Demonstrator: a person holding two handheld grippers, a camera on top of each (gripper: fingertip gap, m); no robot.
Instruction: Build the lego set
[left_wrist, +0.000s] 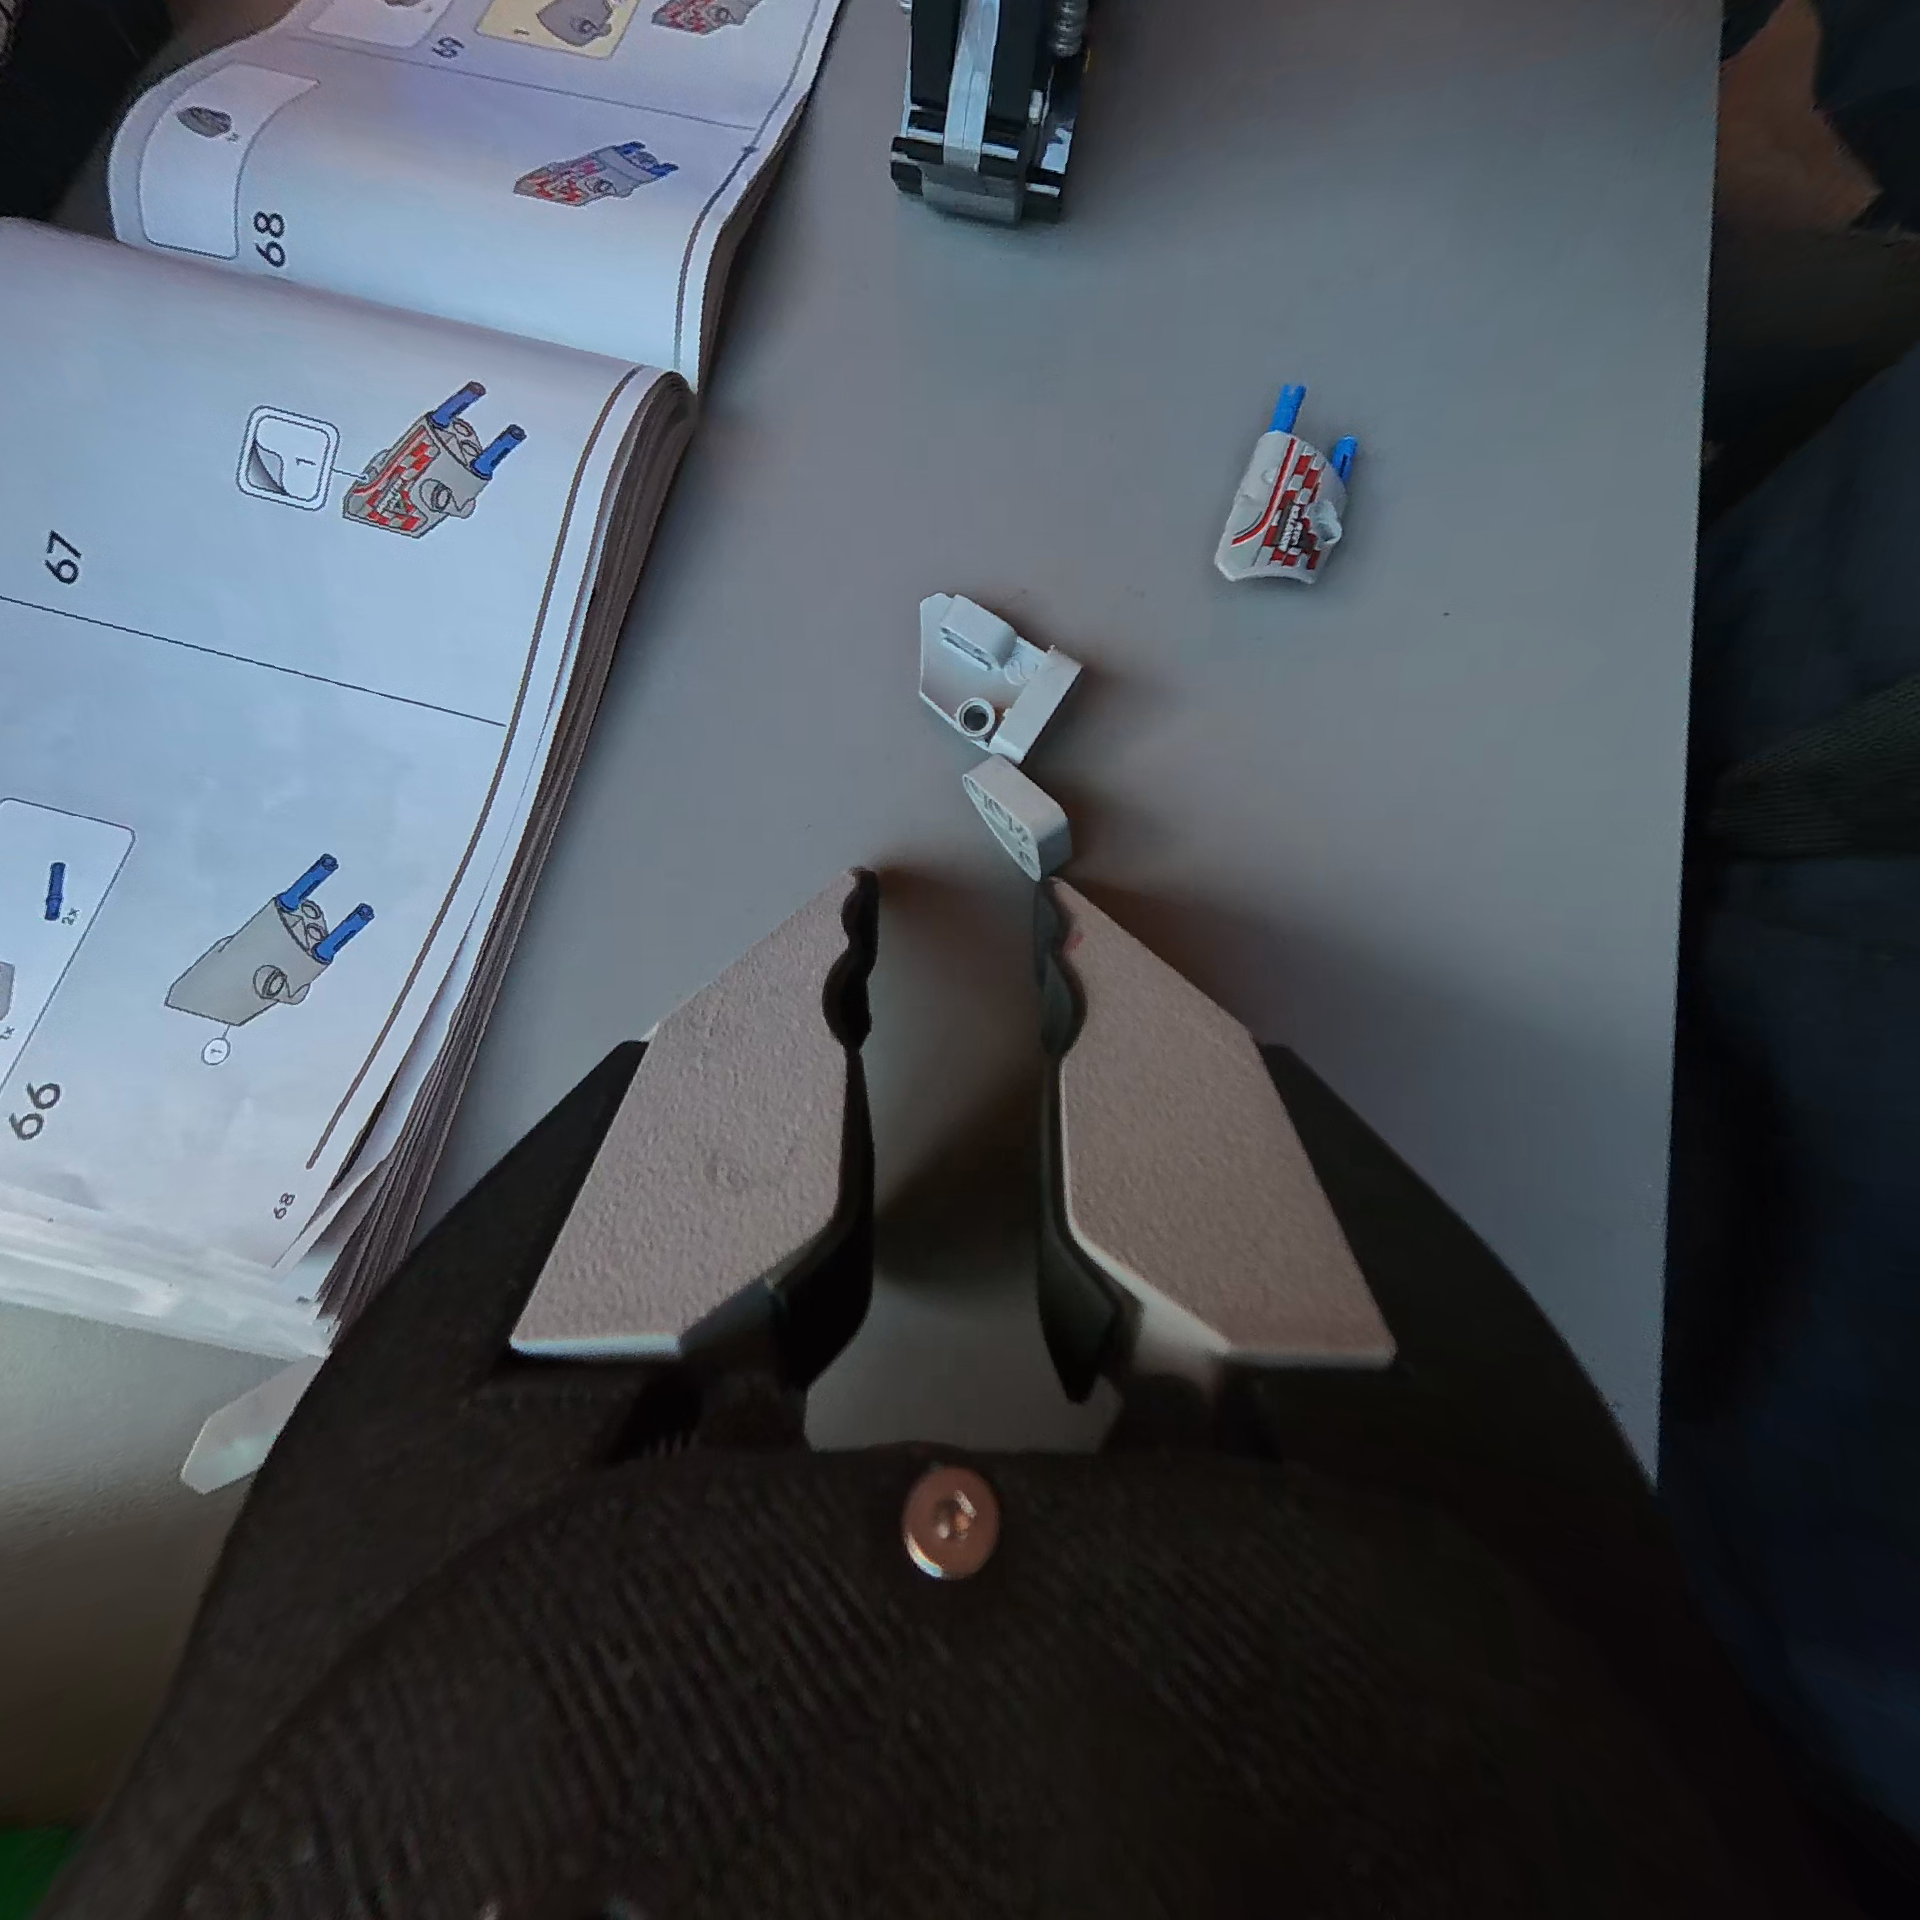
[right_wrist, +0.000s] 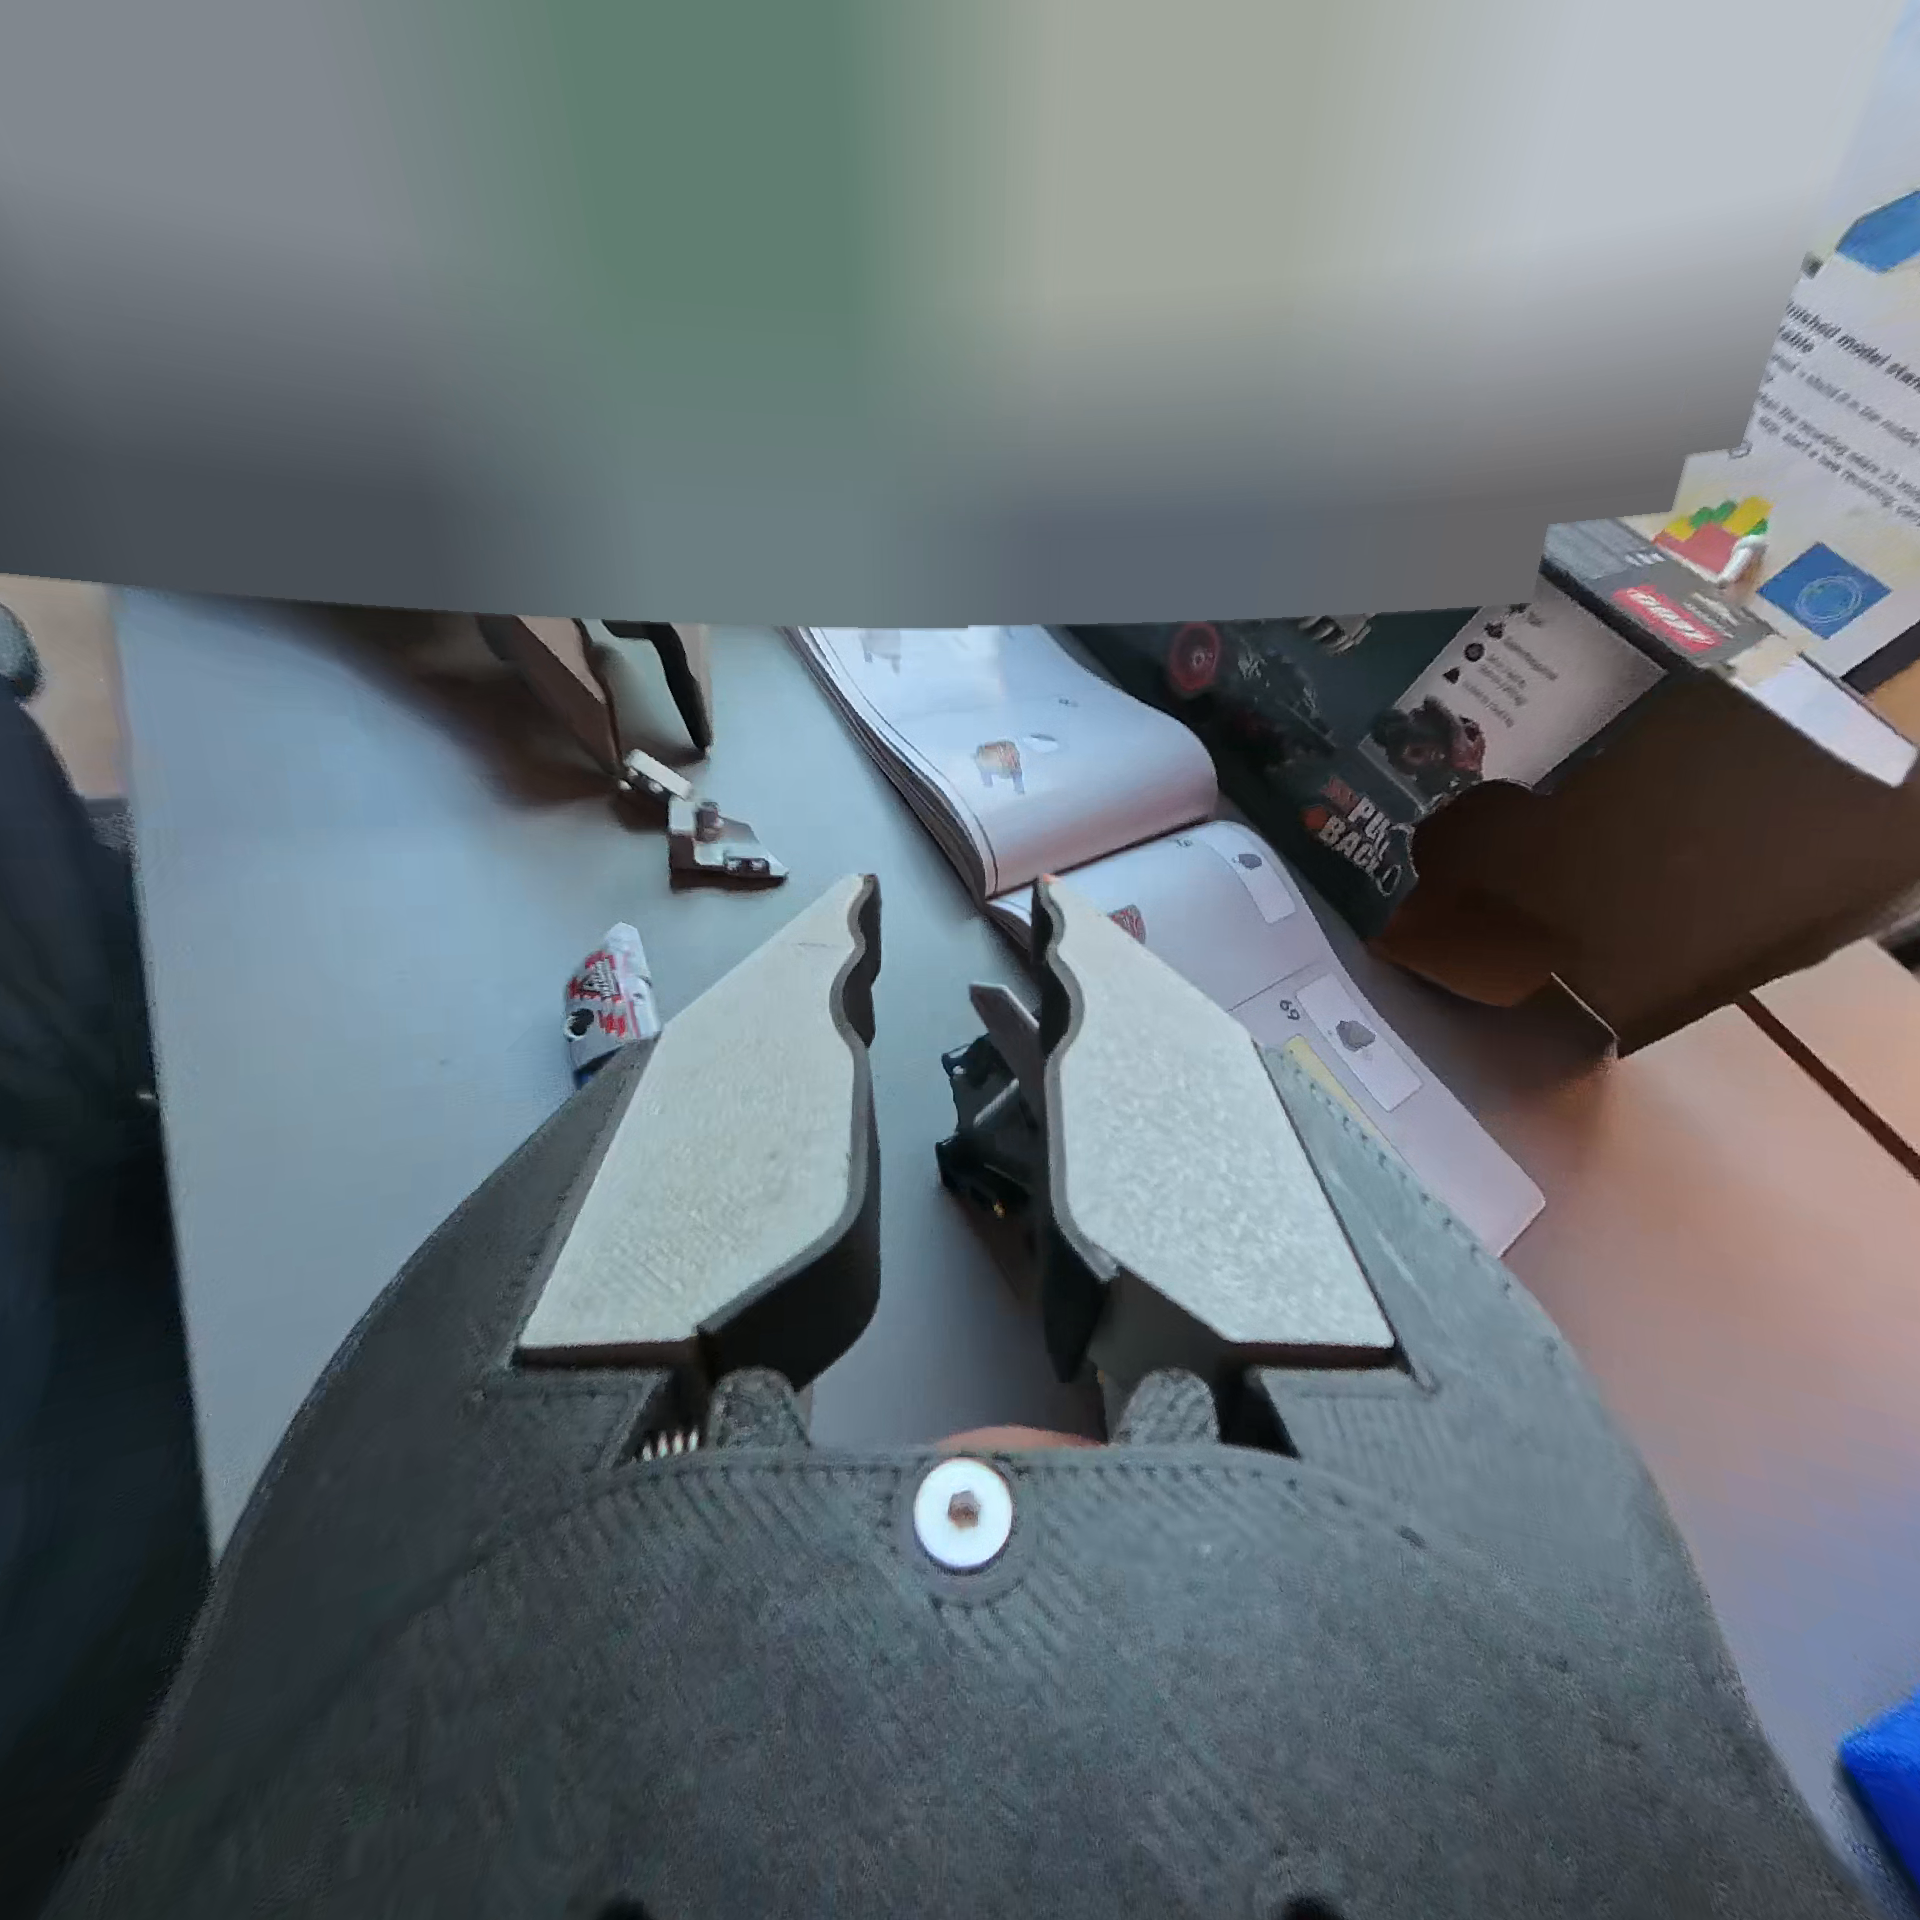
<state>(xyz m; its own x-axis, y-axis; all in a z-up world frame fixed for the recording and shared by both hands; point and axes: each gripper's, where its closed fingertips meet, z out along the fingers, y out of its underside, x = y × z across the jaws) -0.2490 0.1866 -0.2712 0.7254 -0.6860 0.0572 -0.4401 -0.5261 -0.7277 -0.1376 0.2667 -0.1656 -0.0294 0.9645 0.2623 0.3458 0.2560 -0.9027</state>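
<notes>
Grey table (left_wrist: 1299, 260), dim light; wooden surface and an opened cardboard box (right_wrist: 1621, 831) at right of the right wrist view.

Left gripper (left_wrist: 956, 883): lower centre of the left wrist view, fingers spread, nothing between them. Tips sit just short of a small grey piece (left_wrist: 1018, 816); right fingertip nearly touches it. The piece lies flat on the table. Just above it, touching or almost so, a larger grey panel piece (left_wrist: 987, 675). Farther, right of centre, a stickered grey part with two blue pins (left_wrist: 1283, 499), well apart from the other two. Top centre, a black-and-grey assembly (left_wrist: 982, 135). Instruction booklet (left_wrist: 312, 623) open along the left edge.

Right gripper (right_wrist: 956, 894): fingers parted, gripping nothing. The black assembly (right_wrist: 987, 1122) shows in the gap, lower down; contact with the right finger cannot be judged. Stickered part (right_wrist: 608, 997) at centre left; the left gripper's fingers (right_wrist: 582, 686) visible farther up by the grey pieces (right_wrist: 717, 831).

Judgement: step in hand is picking up the small grey piece, likely to join it to the panel. Next move calls for advancing slightly, centring the piece between the tips, then closing; the piece is flat and may slide.

Pose: both grippers angled down toward the table.
</notes>
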